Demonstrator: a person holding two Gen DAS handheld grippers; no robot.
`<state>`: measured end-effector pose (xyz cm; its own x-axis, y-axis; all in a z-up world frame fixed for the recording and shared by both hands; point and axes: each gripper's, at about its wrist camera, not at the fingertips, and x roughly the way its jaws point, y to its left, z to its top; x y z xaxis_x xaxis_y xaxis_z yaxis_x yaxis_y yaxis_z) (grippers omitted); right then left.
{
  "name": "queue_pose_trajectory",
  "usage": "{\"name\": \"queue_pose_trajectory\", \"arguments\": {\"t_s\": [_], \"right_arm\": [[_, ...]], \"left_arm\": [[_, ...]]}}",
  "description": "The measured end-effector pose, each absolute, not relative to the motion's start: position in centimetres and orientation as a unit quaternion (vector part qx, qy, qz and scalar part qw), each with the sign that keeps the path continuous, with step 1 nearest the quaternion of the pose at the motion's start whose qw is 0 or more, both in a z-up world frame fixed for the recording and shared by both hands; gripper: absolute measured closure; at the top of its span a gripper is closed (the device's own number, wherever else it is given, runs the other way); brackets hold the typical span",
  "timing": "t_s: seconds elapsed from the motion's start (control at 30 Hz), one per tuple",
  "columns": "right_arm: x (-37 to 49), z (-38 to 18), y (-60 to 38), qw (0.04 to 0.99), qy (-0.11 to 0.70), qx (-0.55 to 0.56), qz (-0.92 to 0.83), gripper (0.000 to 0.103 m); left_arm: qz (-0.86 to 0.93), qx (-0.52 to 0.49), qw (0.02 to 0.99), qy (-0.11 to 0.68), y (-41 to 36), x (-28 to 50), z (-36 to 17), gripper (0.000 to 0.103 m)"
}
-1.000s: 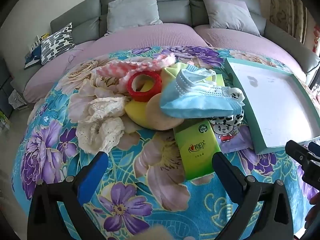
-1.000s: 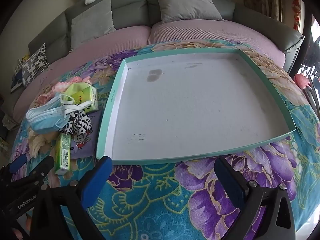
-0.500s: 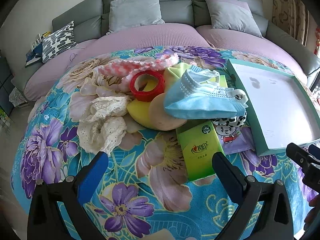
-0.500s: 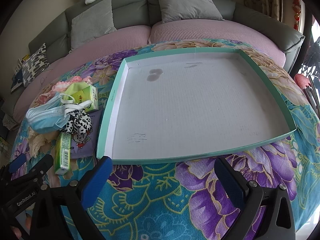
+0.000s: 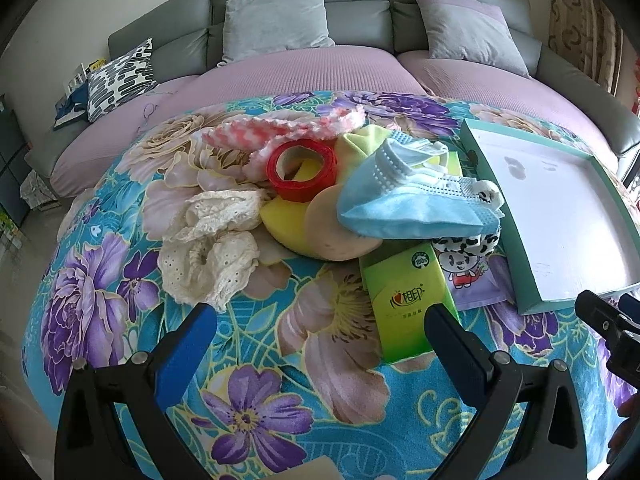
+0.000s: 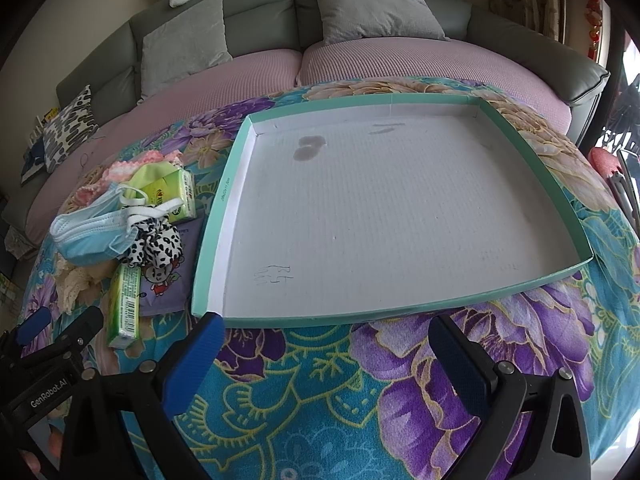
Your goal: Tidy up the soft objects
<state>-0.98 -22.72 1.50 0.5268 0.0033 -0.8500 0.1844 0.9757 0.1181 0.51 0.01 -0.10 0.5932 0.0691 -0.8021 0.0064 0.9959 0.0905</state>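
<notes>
A heap of soft things lies on the floral cloth: cream lace scrunchies (image 5: 212,248), a pink knitted band (image 5: 280,128), a red tape ring (image 5: 302,168), yellow and beige sponges (image 5: 320,228), blue face masks (image 5: 412,200) (image 6: 90,232), a spotted scrunchie (image 6: 158,246) and a green tissue pack (image 5: 408,300) (image 6: 126,304). To the right sits a teal-rimmed tray (image 6: 216,236) (image 5: 496,216) with a white floor. My left gripper (image 5: 320,336) is open just short of the heap, holding nothing. My right gripper (image 6: 326,340) stands open at the tray's near rim.
A grey sofa with purple seat covers (image 5: 304,68) curves behind the table, carrying grey cushions (image 5: 276,20) and a patterned one (image 5: 120,78). A second green tissue pack (image 6: 176,192) and a purple cartoon pouch (image 6: 164,280) lie beside the tray's left rim.
Both grippers have barely shifted; the left wrist view has drawn back and up slightly, so the heap sits a little lower in it. Nothing was picked up.
</notes>
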Motion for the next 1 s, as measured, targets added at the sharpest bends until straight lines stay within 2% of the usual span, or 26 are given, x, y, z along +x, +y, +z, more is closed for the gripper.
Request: {"name": "queue_pose_trajectory", "arguments": {"t_s": [1.0], "right_arm": [[-1.03, 1.4, -22.78, 0.868, 0.484, 0.098, -0.052, 0.0]], "left_arm": [[0.021, 0.032, 0.89, 0.455, 0.32, 0.72, -0.29, 0.0]]}}
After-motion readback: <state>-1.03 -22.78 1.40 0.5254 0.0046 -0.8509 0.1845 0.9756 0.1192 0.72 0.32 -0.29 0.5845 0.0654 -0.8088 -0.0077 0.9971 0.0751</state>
